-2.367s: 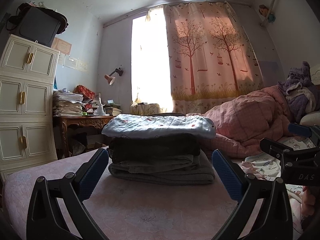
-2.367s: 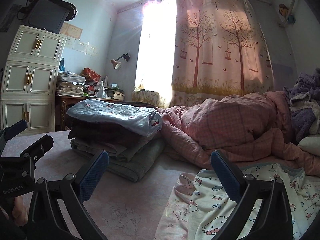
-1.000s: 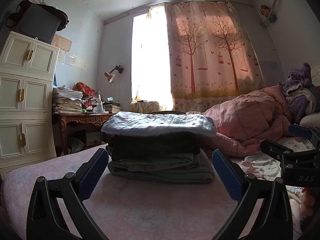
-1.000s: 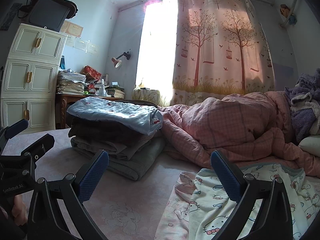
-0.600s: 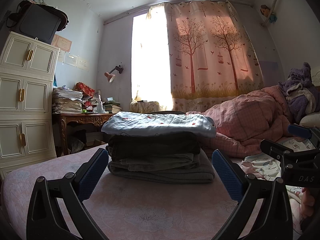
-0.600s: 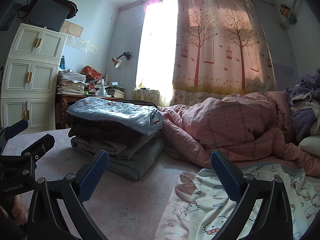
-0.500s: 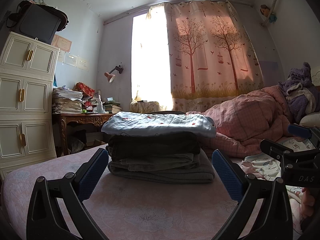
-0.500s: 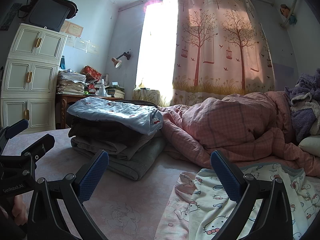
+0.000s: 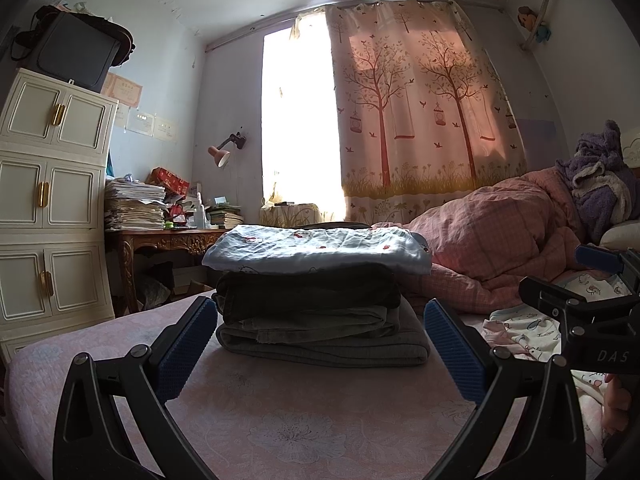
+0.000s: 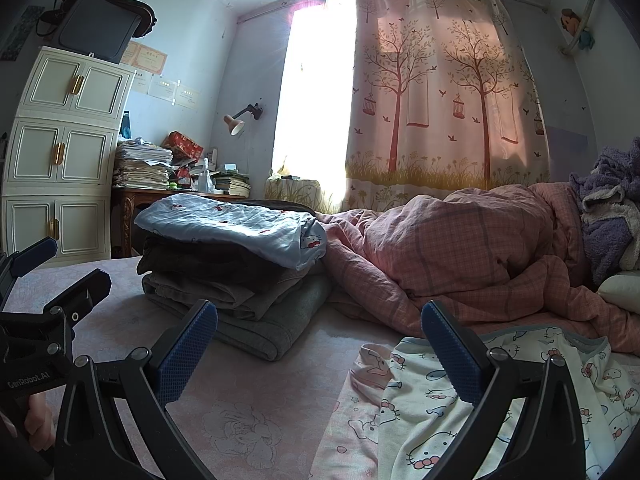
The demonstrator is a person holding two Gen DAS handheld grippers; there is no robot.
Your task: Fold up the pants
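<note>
In the right wrist view, the right gripper is seen with its 2 blue-padded fingers spread wide and nothing held. Just beneath and beyond it, at the lower right of the frame, lie the white cartoon-print cotton pants, unfolded on the pink flower-patterned bedspread. The fabric is judged light, soft and limp; sagging and slipping are to be expected, so a hold at the grey-trimmed waistband edge is advised. The legs are cut off by the frame, so their lay cannot be determined.

In the left wrist view, the left gripper is likewise wide apart and empty. Beyond it, at centre frame, a stack of 4 folded garments is set. The rumpled pink checked quilt hides the bed behind it.
</note>
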